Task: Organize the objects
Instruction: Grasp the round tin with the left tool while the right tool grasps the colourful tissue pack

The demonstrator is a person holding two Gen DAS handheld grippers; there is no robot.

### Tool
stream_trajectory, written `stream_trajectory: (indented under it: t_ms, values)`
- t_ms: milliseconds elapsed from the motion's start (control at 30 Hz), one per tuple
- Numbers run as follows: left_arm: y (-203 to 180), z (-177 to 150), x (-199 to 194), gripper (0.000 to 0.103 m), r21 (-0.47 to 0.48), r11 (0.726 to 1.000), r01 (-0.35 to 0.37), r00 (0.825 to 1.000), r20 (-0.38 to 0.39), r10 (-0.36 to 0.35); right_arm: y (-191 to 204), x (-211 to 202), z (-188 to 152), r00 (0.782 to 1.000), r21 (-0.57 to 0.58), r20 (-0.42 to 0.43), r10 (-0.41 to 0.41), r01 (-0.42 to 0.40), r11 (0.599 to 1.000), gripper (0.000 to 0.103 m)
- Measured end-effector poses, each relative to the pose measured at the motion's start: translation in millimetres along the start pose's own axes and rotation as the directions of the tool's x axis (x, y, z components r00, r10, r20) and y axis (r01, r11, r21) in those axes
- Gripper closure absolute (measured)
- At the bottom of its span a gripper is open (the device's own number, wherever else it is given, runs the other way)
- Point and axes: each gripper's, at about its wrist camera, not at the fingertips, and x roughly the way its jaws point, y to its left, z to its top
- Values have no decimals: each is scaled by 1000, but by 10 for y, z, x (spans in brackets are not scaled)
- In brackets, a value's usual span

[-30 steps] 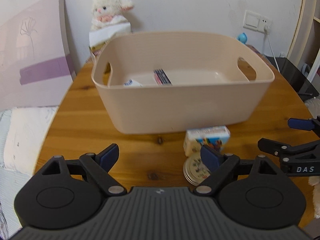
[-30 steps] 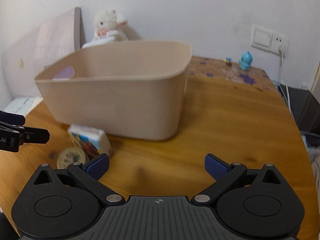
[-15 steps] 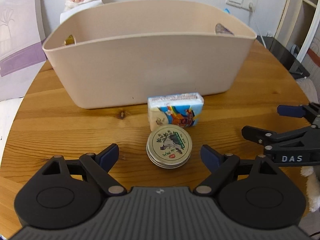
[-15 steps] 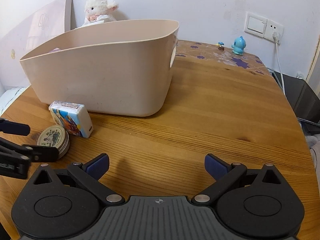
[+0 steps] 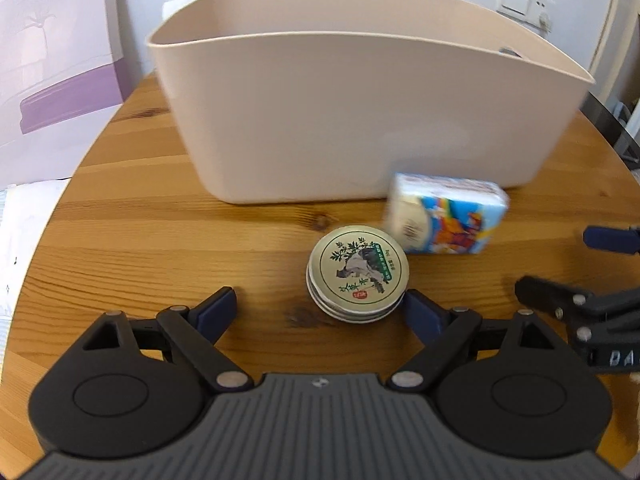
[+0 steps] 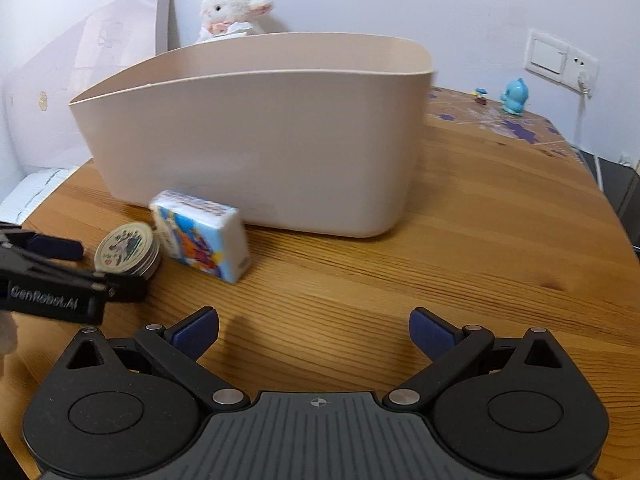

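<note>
A round tin [image 5: 358,274] with a green plant label lies on the wooden table [image 5: 140,232], just in front of a beige plastic bin [image 5: 360,120]. A colourful tissue pack [image 5: 446,218] lies to its right against the bin. My left gripper [image 5: 326,312] is open low over the table, its right finger beside the tin. My right gripper [image 6: 314,330] is open and empty over bare table; the tin [image 6: 126,250], the pack [image 6: 202,234] and the bin [image 6: 260,144] lie to its front left. The bin's inside is hidden.
A plush lamb [image 6: 230,12] and a leaning pink board [image 6: 100,64] stand behind the bin. A small blue figurine [image 6: 514,96] sits at the table's far right, under a wall socket [image 6: 560,58]. White bedding [image 5: 24,232] lies left of the table.
My left gripper has come down and forward so that the tin sits near its right finger. My right gripper has moved closer to the bin and the tissue pack. Both stay open.
</note>
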Motion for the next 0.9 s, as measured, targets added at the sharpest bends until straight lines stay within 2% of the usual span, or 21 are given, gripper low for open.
stream_trajectory:
  t_ms: [200,400,567,900]
  values:
    - [133,77,60,11,-15,1000,-2,1000,25,2,227,118,10,1000,-16,7,5,-5,1000,0]
    - [204,150,107,7,-12,1000,-9,999,41,10,323,231,84,999,25,37,3,-4,1000,0]
    - [308,155,123,7,-30,1000,-3,998,55,5,470,308,100,998,32,68,-19,17,999,0]
    - [512,161,115,7,-36,999,-33,998,60,36,740,438,196,996,-5,62,-57,57,998,0]
